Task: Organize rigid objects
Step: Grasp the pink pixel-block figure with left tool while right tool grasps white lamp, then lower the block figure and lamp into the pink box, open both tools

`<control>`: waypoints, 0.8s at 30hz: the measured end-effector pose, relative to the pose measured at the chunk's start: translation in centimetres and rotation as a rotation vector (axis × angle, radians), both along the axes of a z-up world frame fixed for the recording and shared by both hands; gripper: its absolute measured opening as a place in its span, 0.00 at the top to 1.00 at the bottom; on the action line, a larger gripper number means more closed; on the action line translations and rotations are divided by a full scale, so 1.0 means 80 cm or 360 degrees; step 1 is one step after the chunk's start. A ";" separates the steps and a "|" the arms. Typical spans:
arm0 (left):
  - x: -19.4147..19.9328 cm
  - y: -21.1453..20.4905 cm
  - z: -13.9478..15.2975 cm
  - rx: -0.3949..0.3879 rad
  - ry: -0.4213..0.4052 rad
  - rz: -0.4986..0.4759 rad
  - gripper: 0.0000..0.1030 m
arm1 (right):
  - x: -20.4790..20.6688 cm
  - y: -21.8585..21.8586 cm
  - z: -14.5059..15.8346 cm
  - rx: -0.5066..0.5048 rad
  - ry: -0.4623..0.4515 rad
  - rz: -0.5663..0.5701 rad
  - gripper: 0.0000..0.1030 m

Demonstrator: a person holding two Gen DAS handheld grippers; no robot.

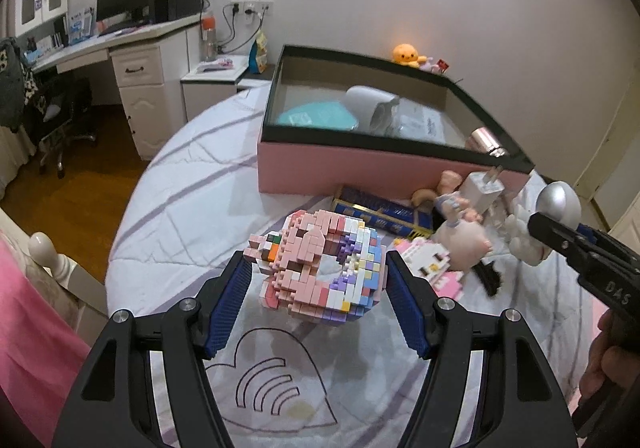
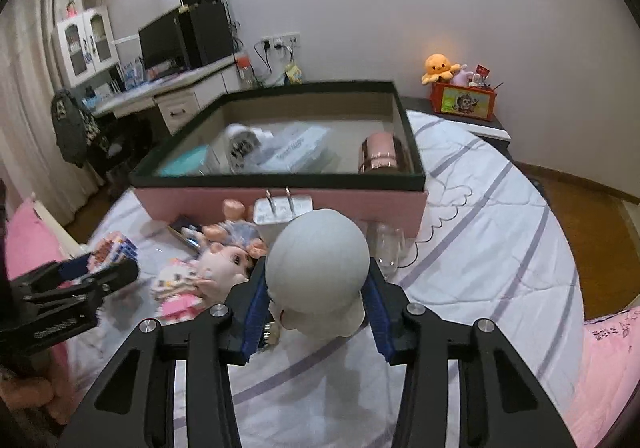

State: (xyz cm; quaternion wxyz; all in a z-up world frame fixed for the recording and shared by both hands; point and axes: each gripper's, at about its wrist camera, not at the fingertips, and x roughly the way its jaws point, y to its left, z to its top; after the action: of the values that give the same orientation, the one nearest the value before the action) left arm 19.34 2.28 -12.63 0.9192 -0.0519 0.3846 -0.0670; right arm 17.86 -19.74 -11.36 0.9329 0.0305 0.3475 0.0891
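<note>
Now both tongs carry a toy above the bed

Left tongs [image 1: 318, 280] clamp a pink brick-built figure [image 1: 320, 272] between their blue pads, lifted above the quilt [image 1: 192, 208]. Right tongs [image 2: 318, 312] grip a white round-headed figurine [image 2: 318, 272] at its sides. Beyond both stands the pink box [image 2: 280, 204], with a doll [image 2: 224, 264] and charger [image 2: 280, 214] before it

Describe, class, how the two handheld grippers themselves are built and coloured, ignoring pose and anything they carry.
Both the left gripper and right gripper have matte black angular frames with cut-out openings, round silver bolts at the joints, and ribbed blue pads inside each finger. White embossed lettering marks each one's side. No cables or sleeves show.
</note>
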 end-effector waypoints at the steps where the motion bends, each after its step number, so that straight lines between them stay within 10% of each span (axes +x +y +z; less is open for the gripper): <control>1: -0.003 0.000 0.004 -0.0002 -0.0013 -0.0004 0.33 | -0.005 -0.001 0.006 0.0005 -0.0015 0.0003 0.56; 24: 0.011 -0.011 0.106 0.0028 -0.0312 -0.0072 0.33 | 0.005 0.005 0.099 0.0026 -0.0214 0.0112 0.56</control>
State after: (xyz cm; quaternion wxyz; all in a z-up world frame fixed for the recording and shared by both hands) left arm 20.26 1.42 -4.19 0.9511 -0.0284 0.2944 -0.0892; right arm 18.23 -19.31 -3.47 0.9501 0.0198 0.2843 0.1265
